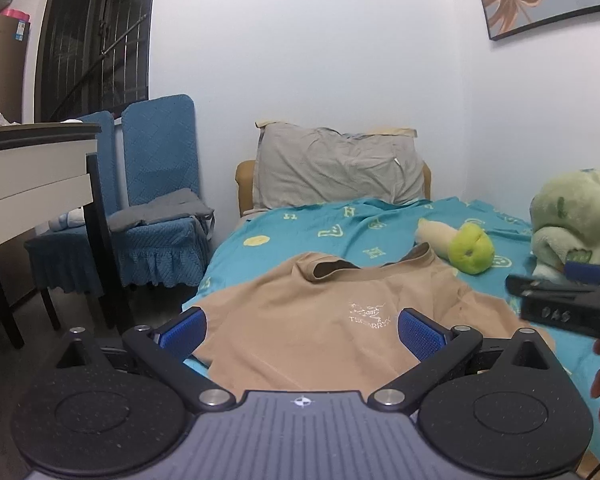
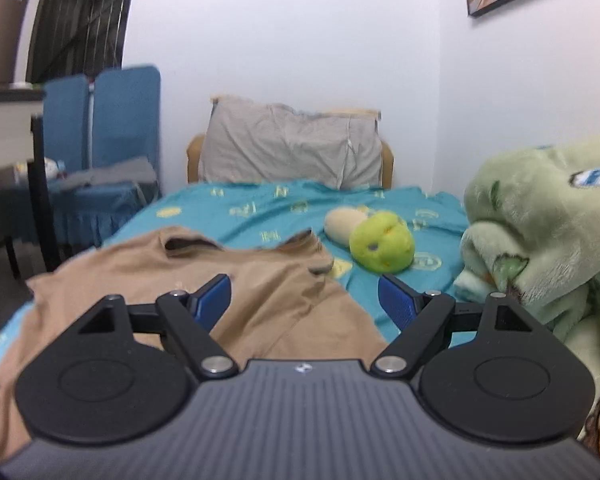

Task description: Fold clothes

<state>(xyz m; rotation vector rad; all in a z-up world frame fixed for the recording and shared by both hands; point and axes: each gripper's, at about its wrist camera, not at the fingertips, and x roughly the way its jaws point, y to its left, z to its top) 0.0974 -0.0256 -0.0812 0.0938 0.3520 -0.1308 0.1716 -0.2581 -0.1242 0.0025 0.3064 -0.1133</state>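
Hovering both tools low over the bed (image 1: 284,224), nothing gripped. Left gripper (image 1: 302,330): fingers spread wide, empty, blue pads framing the chest logo of the tan T-shirt (image 1: 320,320). Right gripper (image 2: 304,302): fingers likewise wide and empty, over the shirt's right shoulder edge where it meets the teal sheet.

Shirt lies on the bed, front up, collar toward the grey pillow (image 1: 336,168), body spread broad. Some rumpling: collar stands up in a ridge, and a crease runs down the right side in the right wrist view. No clean fold line visible; lower hem is hidden under the tools.

Step, as I judge it: shirt laid out, fingers poised for a grab. Whether this is a spread-and-smooth stage or a pause between folds, I cannot settle, since the hem is out of view.

Next grab calls for pinching fabric only, not the sheet beneath, both thin and soft. Green plush toy (image 2: 382,246) sits just beside the right shoulder; folded green blanket (image 2: 540,232) crowds the right side. Keep swings clear of both.
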